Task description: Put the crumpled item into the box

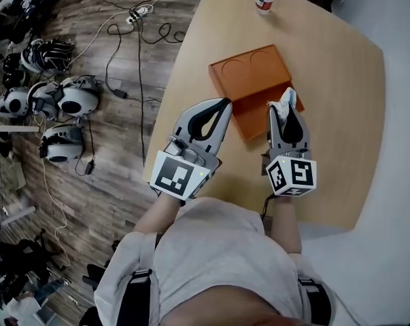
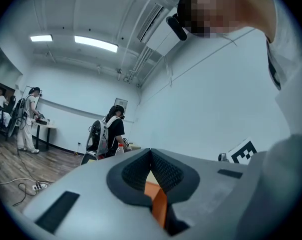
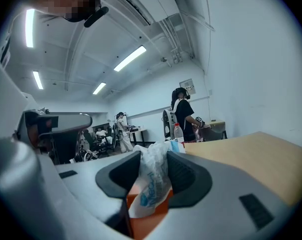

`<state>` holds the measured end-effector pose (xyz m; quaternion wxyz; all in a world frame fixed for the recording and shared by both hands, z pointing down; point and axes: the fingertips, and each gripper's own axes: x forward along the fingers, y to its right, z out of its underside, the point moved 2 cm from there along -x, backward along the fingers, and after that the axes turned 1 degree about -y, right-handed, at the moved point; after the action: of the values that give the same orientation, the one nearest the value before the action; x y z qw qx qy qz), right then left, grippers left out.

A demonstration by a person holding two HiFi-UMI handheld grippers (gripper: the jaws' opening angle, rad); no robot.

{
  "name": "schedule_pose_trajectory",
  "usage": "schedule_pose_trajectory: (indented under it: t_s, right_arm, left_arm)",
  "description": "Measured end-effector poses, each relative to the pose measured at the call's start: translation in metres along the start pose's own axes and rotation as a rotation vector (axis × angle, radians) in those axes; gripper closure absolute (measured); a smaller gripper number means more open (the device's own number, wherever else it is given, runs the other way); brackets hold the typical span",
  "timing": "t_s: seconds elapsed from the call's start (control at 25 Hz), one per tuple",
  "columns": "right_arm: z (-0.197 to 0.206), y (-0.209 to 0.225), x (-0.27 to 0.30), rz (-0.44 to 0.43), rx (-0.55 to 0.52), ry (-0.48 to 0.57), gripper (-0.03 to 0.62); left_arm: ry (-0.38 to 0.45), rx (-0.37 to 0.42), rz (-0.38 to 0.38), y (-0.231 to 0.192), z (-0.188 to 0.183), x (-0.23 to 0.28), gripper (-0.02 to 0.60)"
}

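Here, right gripper (image 1: pixel 286 112) clamping crumpled item (image 1: pixel 287 95) at box (image 1: pixel 252 73) edge, left gripper (image 1: pixel 224 103) fingers resting together, bench (image 1: pixel 347 114) lying bare right of box, right gripper view alone showing blue print.

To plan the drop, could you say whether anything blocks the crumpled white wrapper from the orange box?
Nothing visible; the right hand-held gripper holds the crumpled white plastic wrapper over the flat orange box's near part.

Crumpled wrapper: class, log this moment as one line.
right gripper: shut on crumpled wrapper | left gripper: shut, empty | orange box: wrapper at its near edge, not yet inside
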<state>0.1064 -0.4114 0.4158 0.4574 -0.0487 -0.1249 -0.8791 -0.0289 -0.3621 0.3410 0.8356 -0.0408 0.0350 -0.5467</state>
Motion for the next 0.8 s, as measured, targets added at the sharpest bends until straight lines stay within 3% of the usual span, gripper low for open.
schedule_pose_trajectory:
  t_s: [0.8]
  right_arm:
    - [0.093, 0.003, 0.037, -0.064, -0.026, -0.344, 0.439]
  left_arm:
    - [-0.030, -0.044, -0.118, -0.014, 0.017, -0.016, 0.568]
